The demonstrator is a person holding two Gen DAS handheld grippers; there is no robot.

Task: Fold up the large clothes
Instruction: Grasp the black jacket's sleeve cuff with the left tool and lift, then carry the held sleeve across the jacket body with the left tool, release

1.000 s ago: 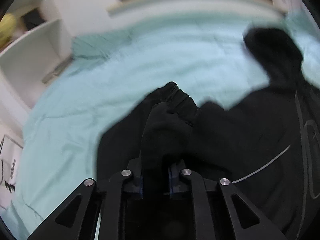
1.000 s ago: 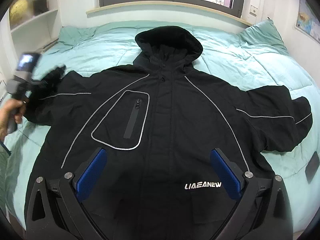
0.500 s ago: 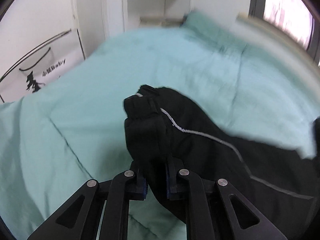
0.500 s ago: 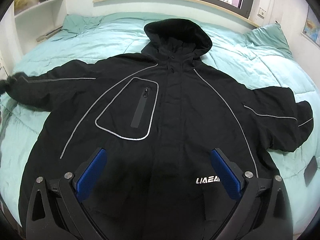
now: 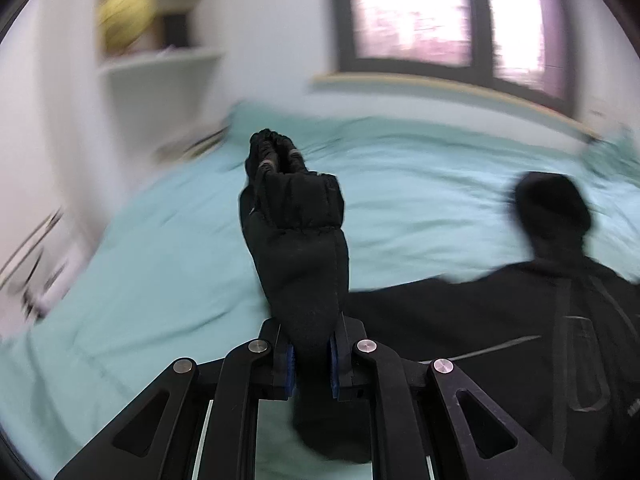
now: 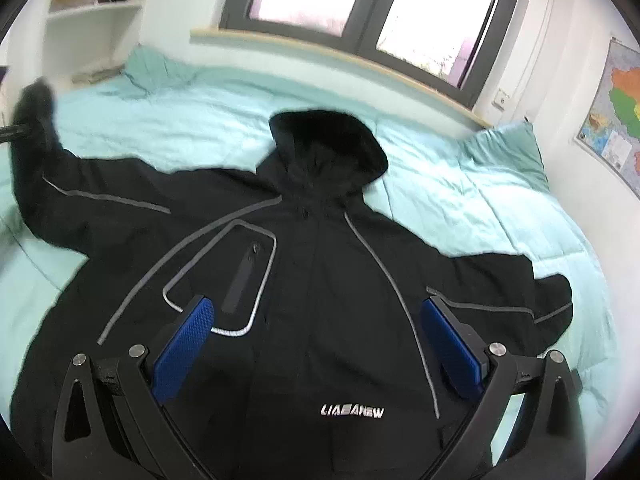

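A large black hooded jacket (image 6: 320, 280) with grey piping lies face up on a mint green duvet (image 6: 460, 200). My left gripper (image 5: 312, 360) is shut on the cuff end of the jacket's sleeve (image 5: 296, 232), which stands up above the bed. In the right wrist view that raised sleeve (image 6: 32, 120) is at the far left. My right gripper (image 6: 320, 336) is open and empty, hovering above the jacket's chest. The other sleeve (image 6: 520, 288) lies spread on the right. The hood (image 6: 328, 140) points toward the window.
White shelves (image 6: 92, 12) stand at the far left of the bed. A window sill (image 6: 340, 60) runs behind the bed. A map (image 6: 616, 112) hangs on the right wall. A green pillow (image 6: 504, 152) lies at the back right.
My left gripper has lifted the sleeve cuff up off the bed and turned toward the window. My right gripper has moved in closer above the jacket and stays open.
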